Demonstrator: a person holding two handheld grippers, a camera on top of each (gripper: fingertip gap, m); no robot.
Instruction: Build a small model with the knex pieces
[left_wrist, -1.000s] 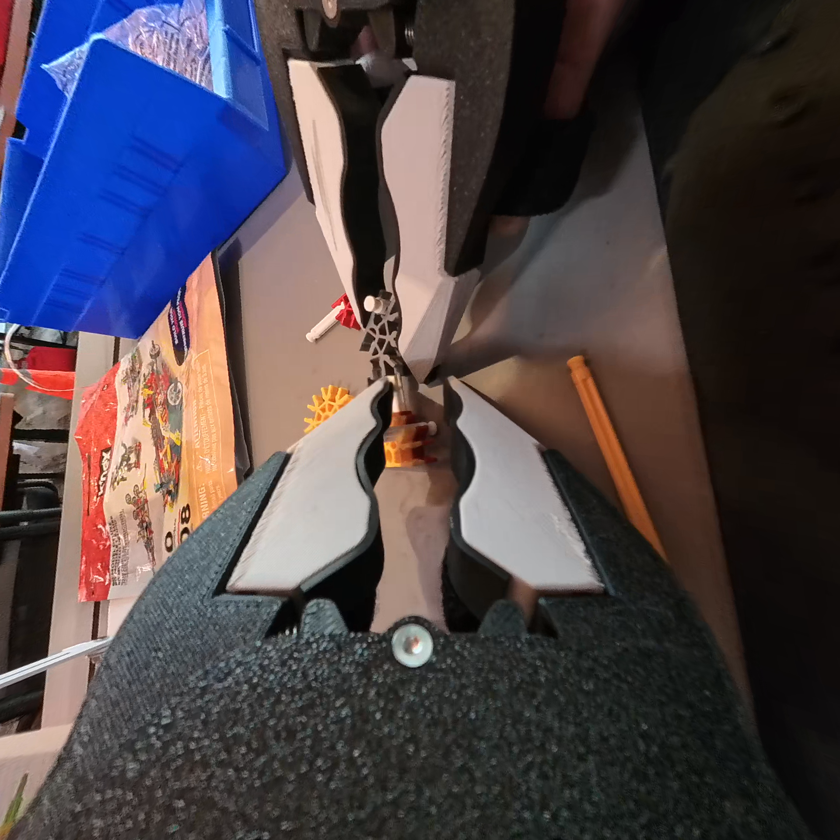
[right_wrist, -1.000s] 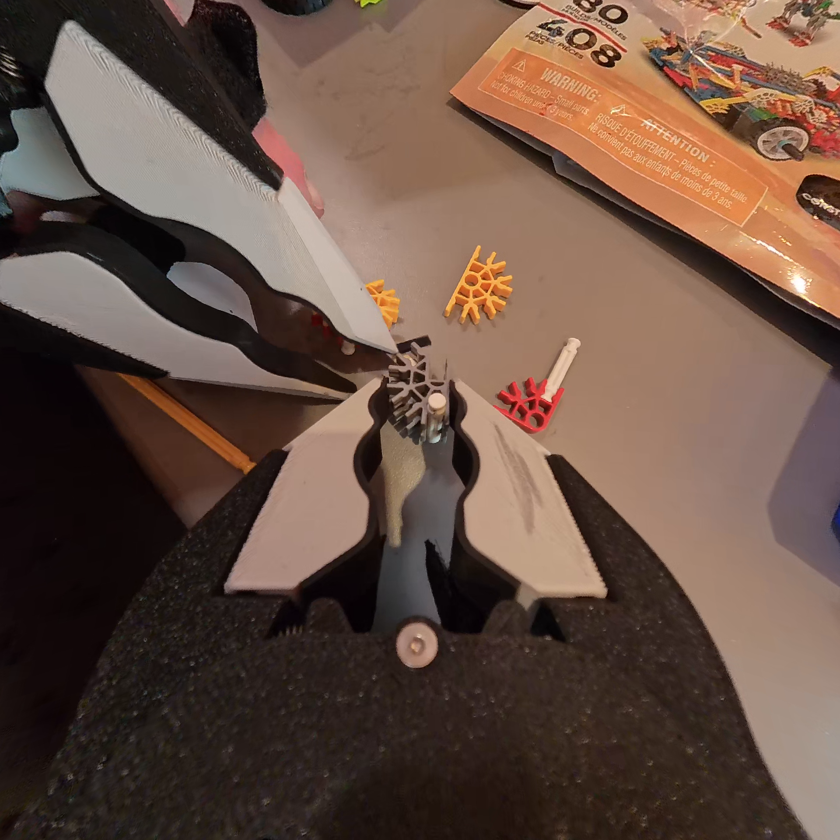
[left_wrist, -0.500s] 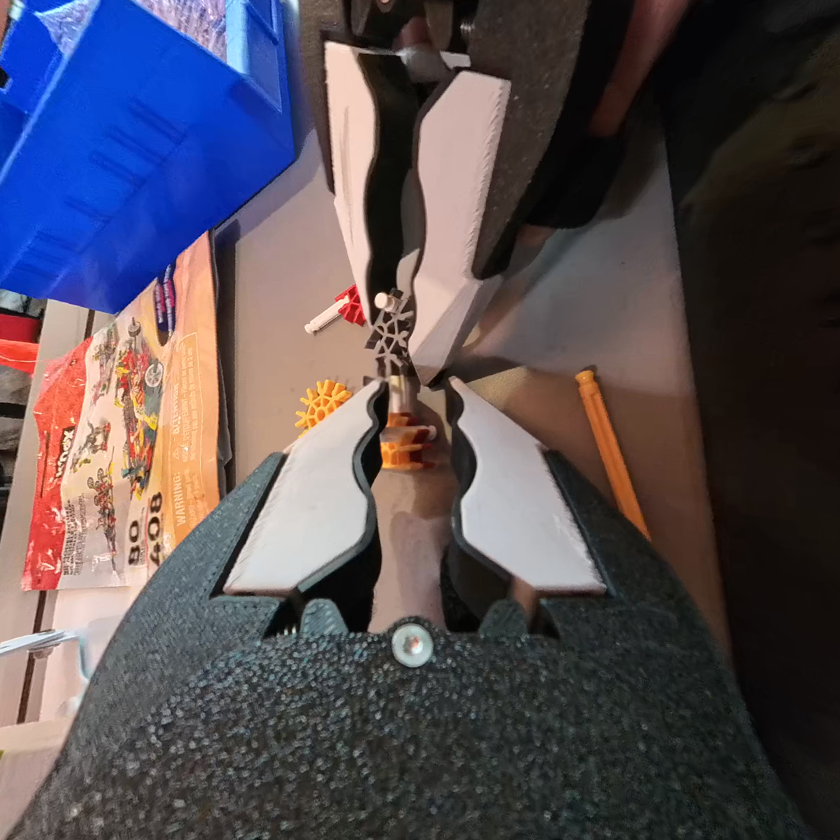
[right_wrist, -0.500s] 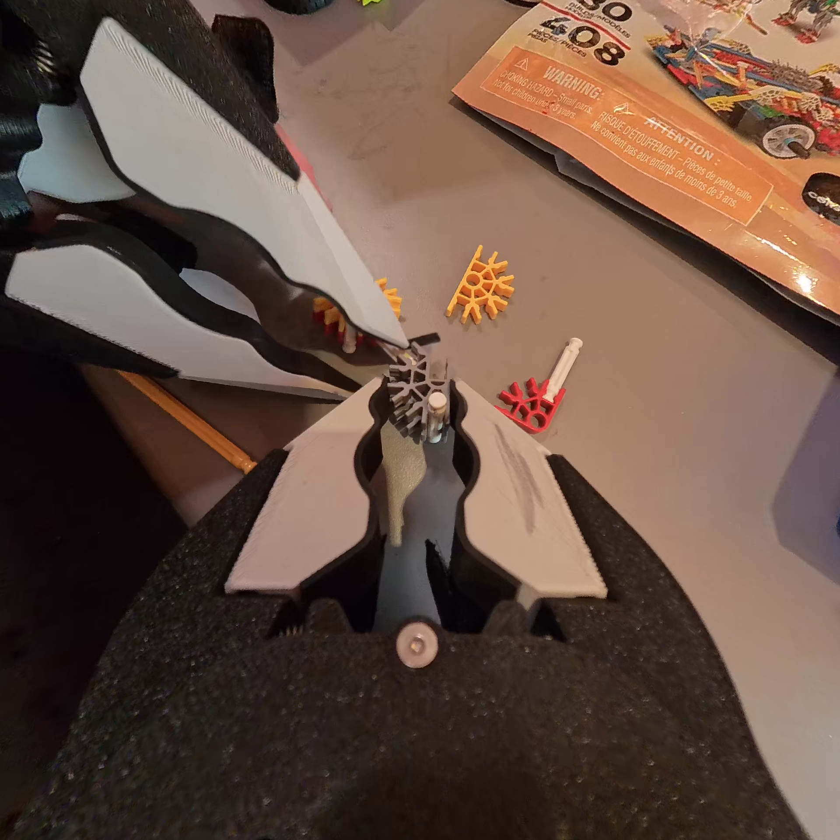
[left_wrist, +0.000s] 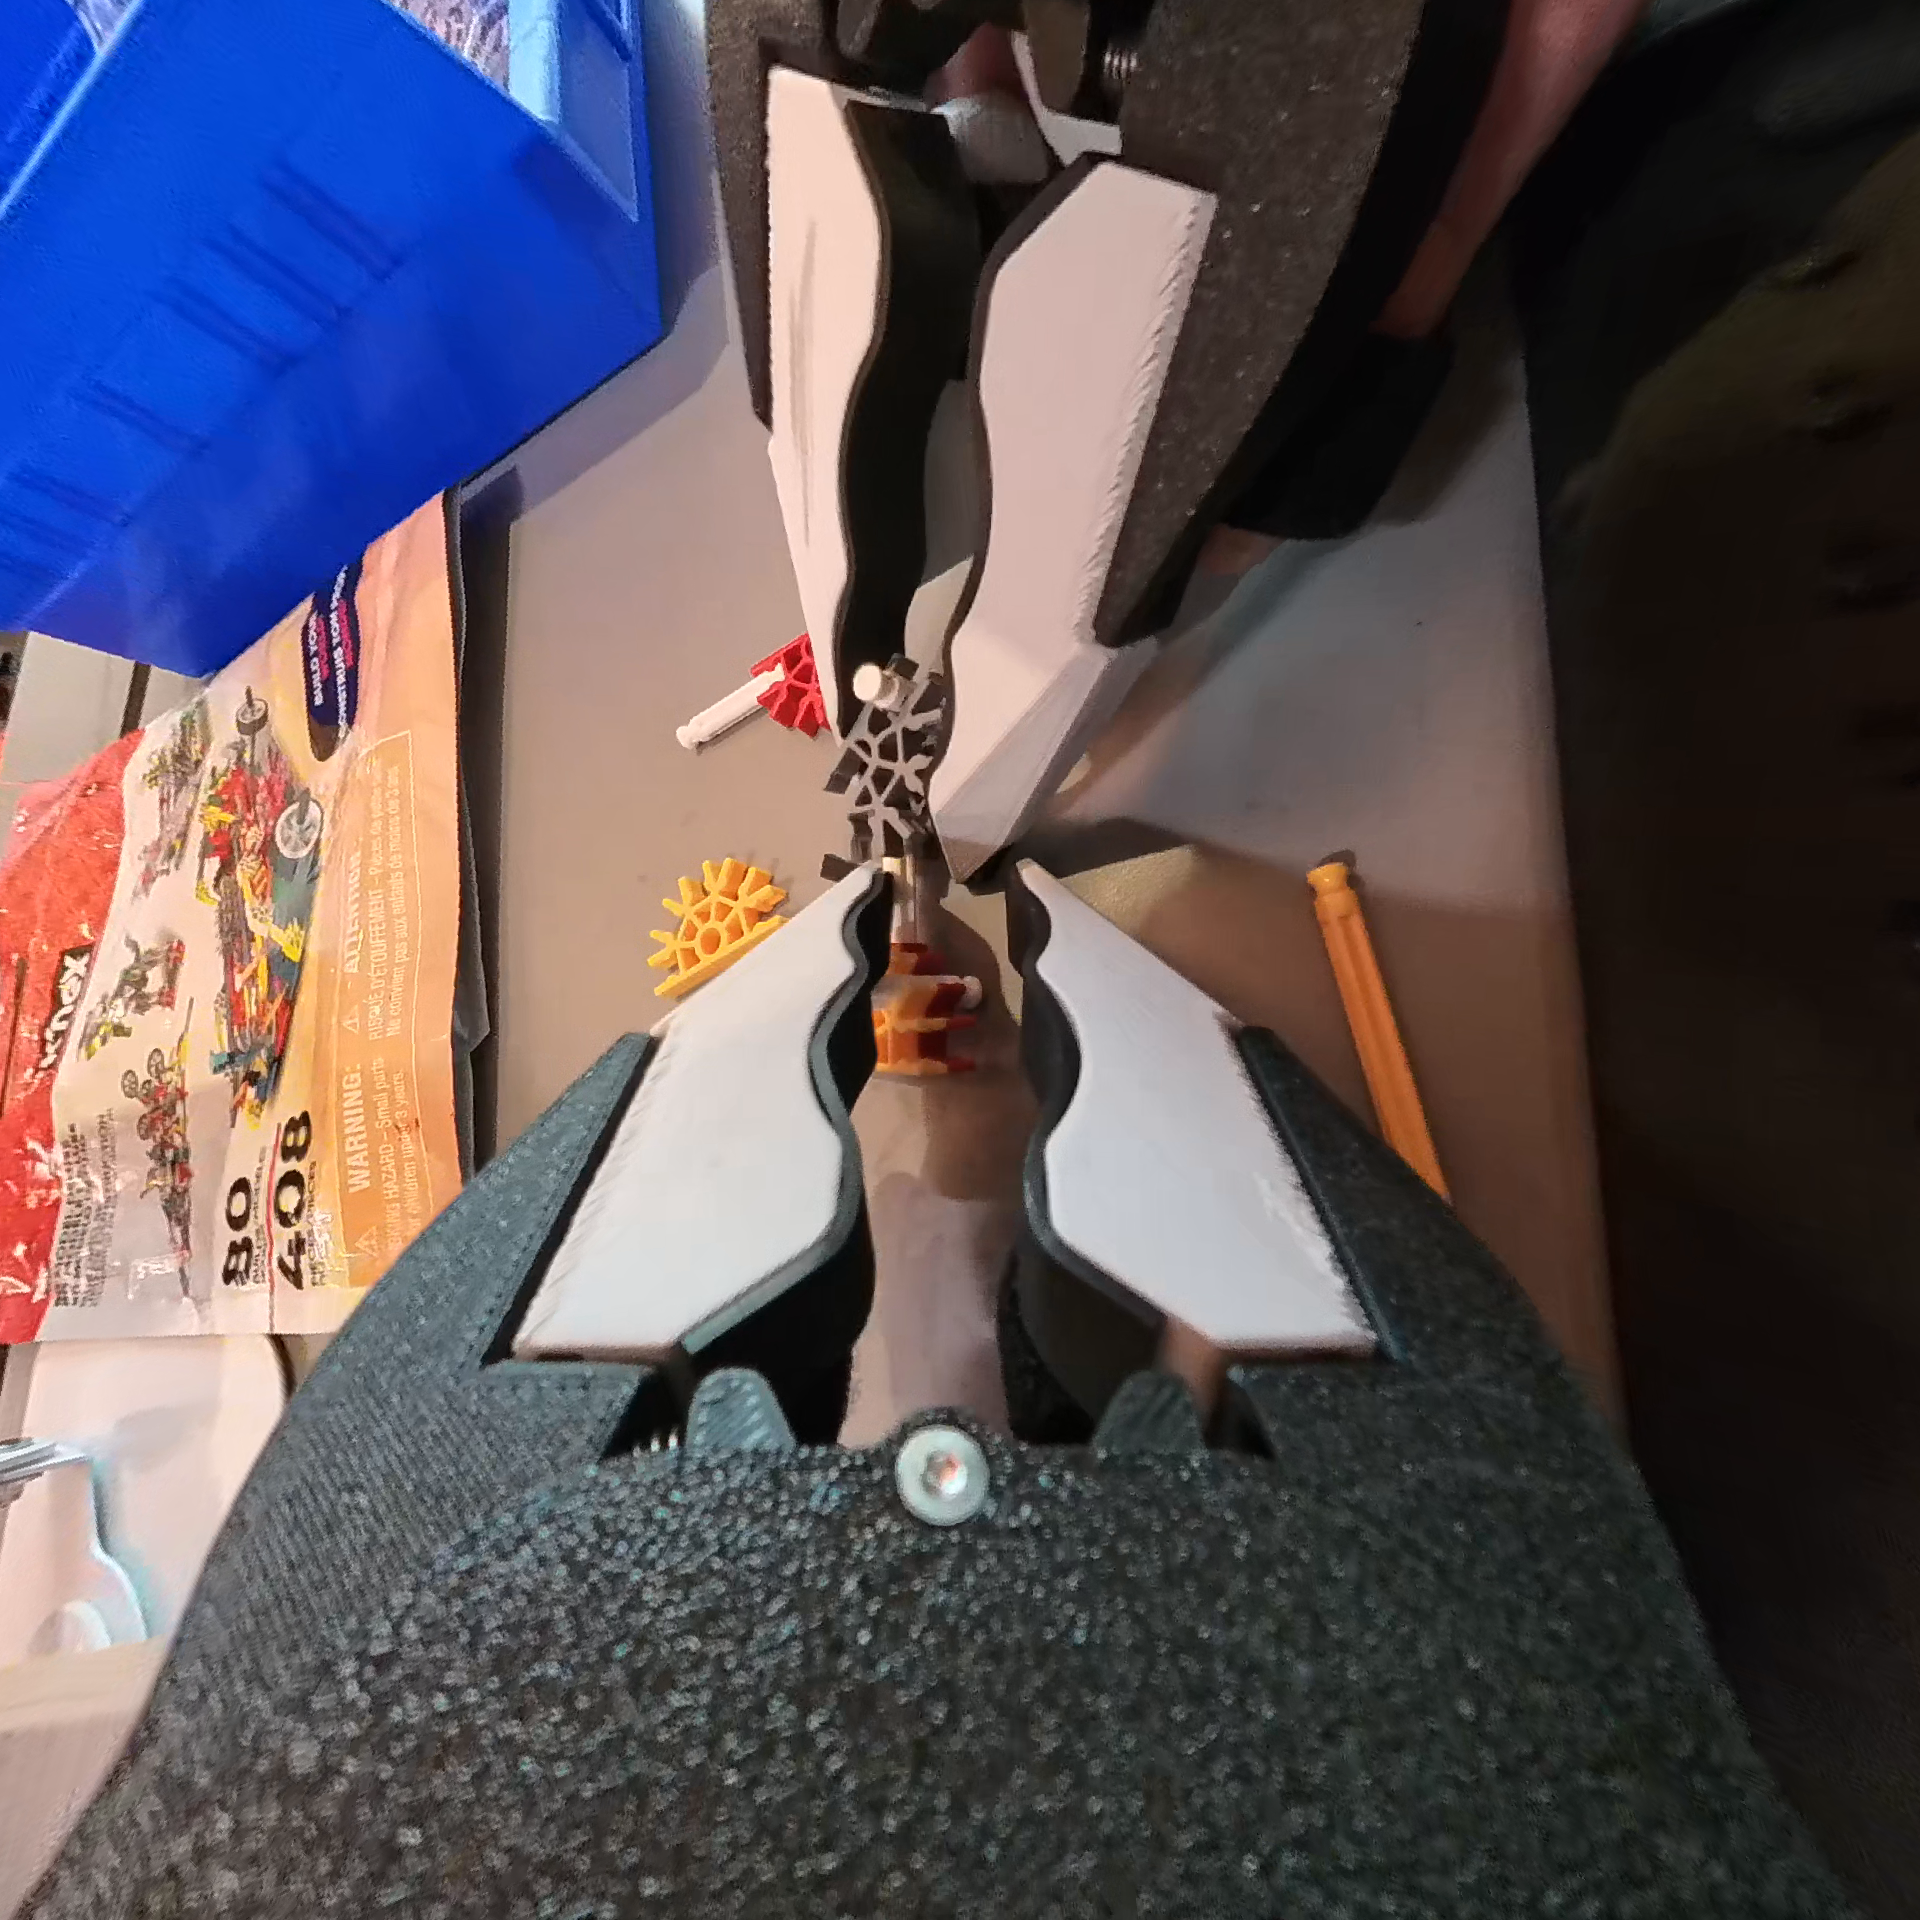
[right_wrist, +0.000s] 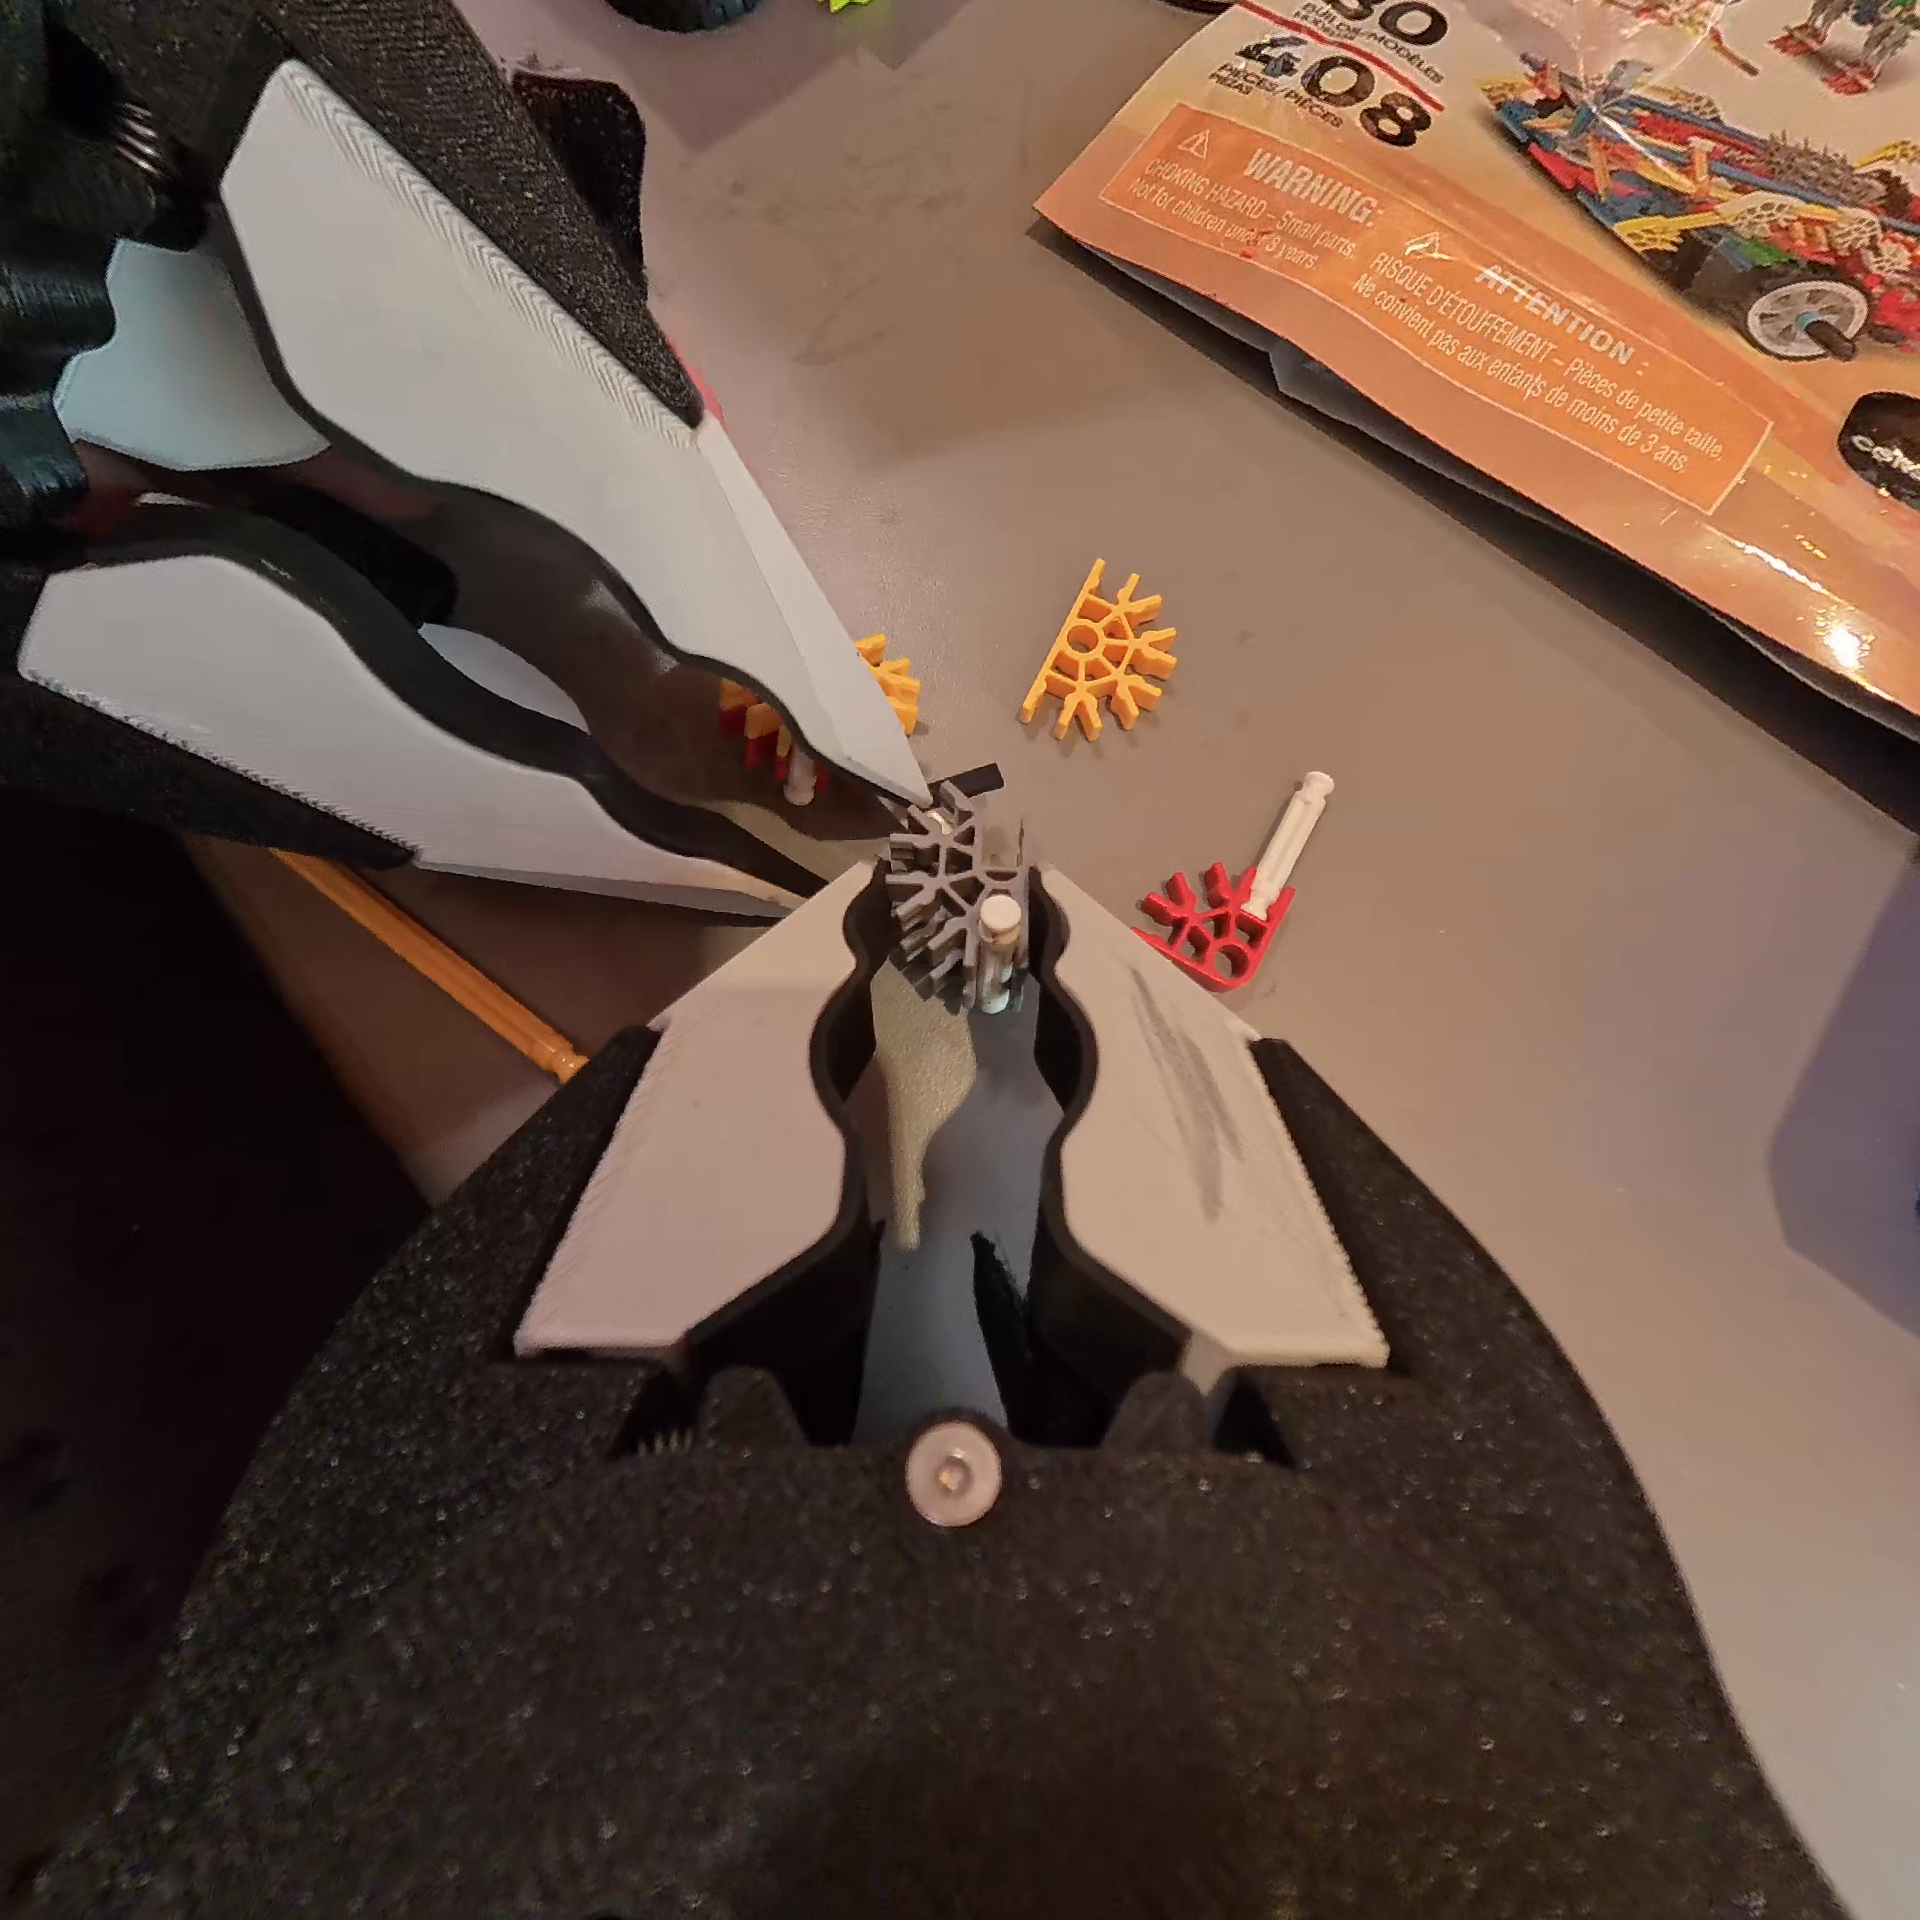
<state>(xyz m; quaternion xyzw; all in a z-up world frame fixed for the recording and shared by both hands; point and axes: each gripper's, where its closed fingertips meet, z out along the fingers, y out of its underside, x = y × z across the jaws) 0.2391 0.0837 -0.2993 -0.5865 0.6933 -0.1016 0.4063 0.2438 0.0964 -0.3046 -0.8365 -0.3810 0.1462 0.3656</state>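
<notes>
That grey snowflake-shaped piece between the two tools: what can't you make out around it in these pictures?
- Left wrist view: whether the left gripper touches the grey connector; its fingertip covers the spot.
- Right wrist view: the yellow-and-red cluster is mostly behind the left gripper's finger.
- Left wrist view: the blue bin is cut by the edge, its contents blurred.

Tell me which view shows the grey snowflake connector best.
The left wrist view: the grey snowflake connector faces the camera nearly flat, clamped in the right gripper. The right wrist view shows it mostly edge-on, half hidden between the fingers.
</notes>
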